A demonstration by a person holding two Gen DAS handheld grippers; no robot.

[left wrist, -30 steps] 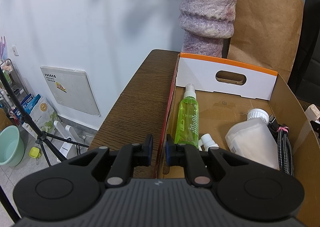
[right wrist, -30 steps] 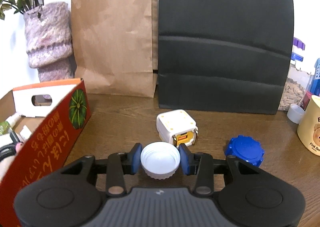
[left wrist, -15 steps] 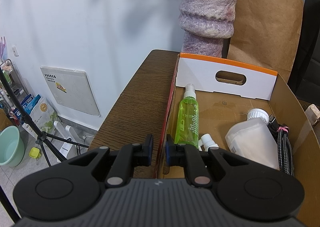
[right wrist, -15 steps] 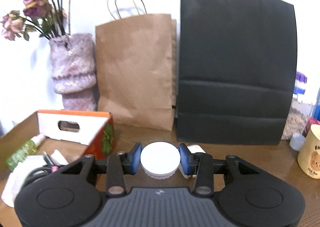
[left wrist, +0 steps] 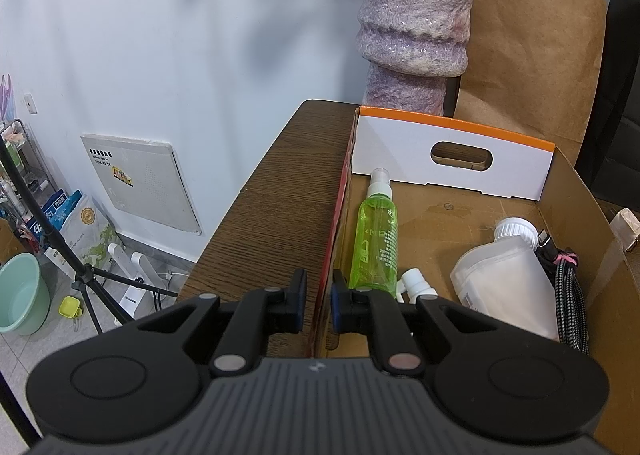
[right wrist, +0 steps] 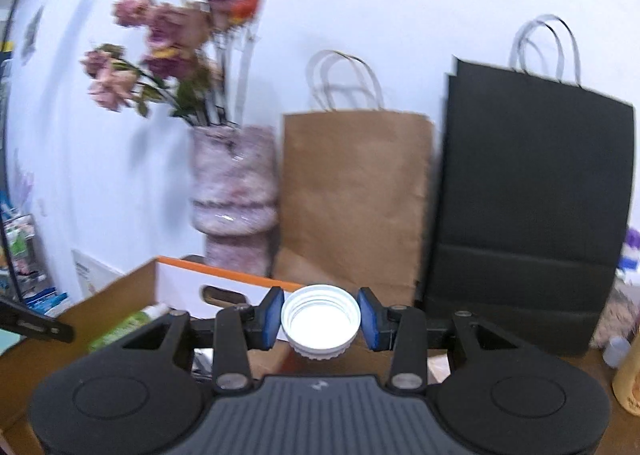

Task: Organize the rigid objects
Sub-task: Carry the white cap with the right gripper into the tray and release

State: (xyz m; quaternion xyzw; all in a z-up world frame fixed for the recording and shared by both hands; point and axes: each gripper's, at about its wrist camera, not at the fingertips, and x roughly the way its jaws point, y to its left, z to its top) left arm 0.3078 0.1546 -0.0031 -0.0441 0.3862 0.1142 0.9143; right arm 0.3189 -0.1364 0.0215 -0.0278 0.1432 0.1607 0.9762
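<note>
Above the near end of the cardboard box (right wrist: 132, 283), my right tool (right wrist: 320, 321) is clamped on a white screw cap (right wrist: 320, 325), open side facing me, its blue pads pressing opposite sides of the ribbed rim. My left tool (left wrist: 317, 301) is pinched shut on the box's red side wall (left wrist: 334, 227), steadying it on the bench (left wrist: 276, 191). Inside the box lie a green spray bottle (left wrist: 374, 239) against that wall, a white pouch (left wrist: 500, 279) and a braided cable (left wrist: 568, 291) toward the opposite wall. To do this well, I judge I should carry the cap over the bare cardboard between bottle and pouch, lower it close to the floor, and only then open, so it doesn't roll or bounce.
</note>
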